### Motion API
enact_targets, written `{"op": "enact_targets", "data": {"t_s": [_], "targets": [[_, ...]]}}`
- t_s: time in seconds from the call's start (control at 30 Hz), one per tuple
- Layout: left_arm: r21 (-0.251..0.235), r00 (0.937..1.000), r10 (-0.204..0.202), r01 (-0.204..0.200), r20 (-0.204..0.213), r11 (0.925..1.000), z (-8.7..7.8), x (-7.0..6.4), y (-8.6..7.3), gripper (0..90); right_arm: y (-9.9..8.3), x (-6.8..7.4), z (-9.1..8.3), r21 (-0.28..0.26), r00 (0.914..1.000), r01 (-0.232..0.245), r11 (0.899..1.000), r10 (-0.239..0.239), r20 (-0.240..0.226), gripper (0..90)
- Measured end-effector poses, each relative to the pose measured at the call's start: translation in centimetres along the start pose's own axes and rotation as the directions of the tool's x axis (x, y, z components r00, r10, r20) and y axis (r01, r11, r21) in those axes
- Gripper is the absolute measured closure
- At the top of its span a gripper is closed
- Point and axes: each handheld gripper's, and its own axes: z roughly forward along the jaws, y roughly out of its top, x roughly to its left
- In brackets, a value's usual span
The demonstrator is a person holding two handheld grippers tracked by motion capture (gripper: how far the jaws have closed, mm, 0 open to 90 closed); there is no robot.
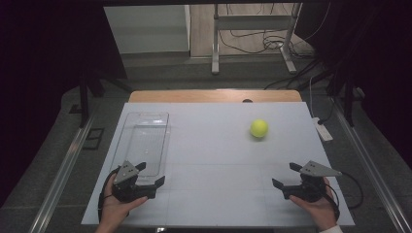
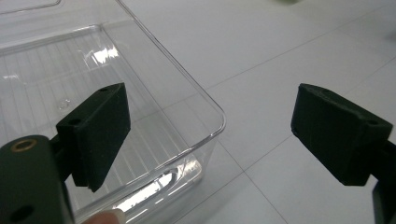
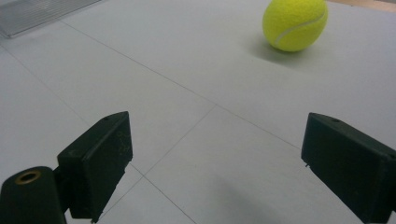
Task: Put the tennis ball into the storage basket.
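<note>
Two grippers, both mine, sit at the near edge of the white table [image 1: 218, 204], and neither has anything in it. My left gripper [image 1: 148, 175] hangs at the near right corner of the clear plastic bin [image 1: 145, 141], which lies on the left side of the table with nothing visible inside. In the left gripper view the two black fingers [image 2: 95, 135] are spread wide, one over the bin's inside, the other over bare table to the right of its wall; I can't tell whether either touches the rim. My right gripper [image 1: 286, 175] rests near the right edge, its fingers [image 3: 100, 163] just as far apart and closing on nothing but air above the tabletop.

The tennis ball [image 1: 259, 128] lies on the far right part of the table, well apart from the bin and ahead of my right gripper; in the right gripper view it [image 3: 294, 23] sits up and to the right of the line between my jaws.

I judge this to be the very start: the ball is not yet picked up. Next I would carry the right gripper forward, swing it slightly right to centre the ball between the fingers, come down around its middle and close firmly enough that the round felt surface doesn't squirt out.
</note>
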Motion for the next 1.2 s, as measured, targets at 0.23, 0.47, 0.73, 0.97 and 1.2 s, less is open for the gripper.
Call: {"op": "enact_targets", "data": {"t_s": [0.23,0.47,0.73,0.97,1.2], "targets": [[0.002,1.0,-0.008,0.008,-0.005,1.0,0.1,-0.2,0.7,13.3,-0.1,-0.1,0.1,-0.004,0.9999,-0.006,1.0,0.006,-0.009,9.5],[0.01,0.9999,-0.003,0.003,0.011,0.9999,0.3,-0.6,1.3,13.4,-0.3,-0.1,0.0,-0.003,0.9999,-0.011,1.0,0.011,-0.008,9.7],[0.017,0.9991,0.017,-0.017,0.04,0.9997,0.6,-1.2,2.2,13.5,-0.4,-0.1,0.1,-0.001,0.9999,-0.014,1.0,0.014,-0.008,9.8],[0.015,0.9981,0.027,-0.028,0.055,0.9995,0.9,-1.5,2.9,13.5,-0.5,-0.1,0.2,0.003,0.9999,-0.013,1.0,0.013,-0.005,9.8],[0.017,0.9977,0.029,-0.03,0.061,0.9994,1.2,-1.5,3.2,13.5,-0.5,-0.1,0.1,0.005,0.9999,-0.013,1.0,0.013,-0.003,9.8]]}}
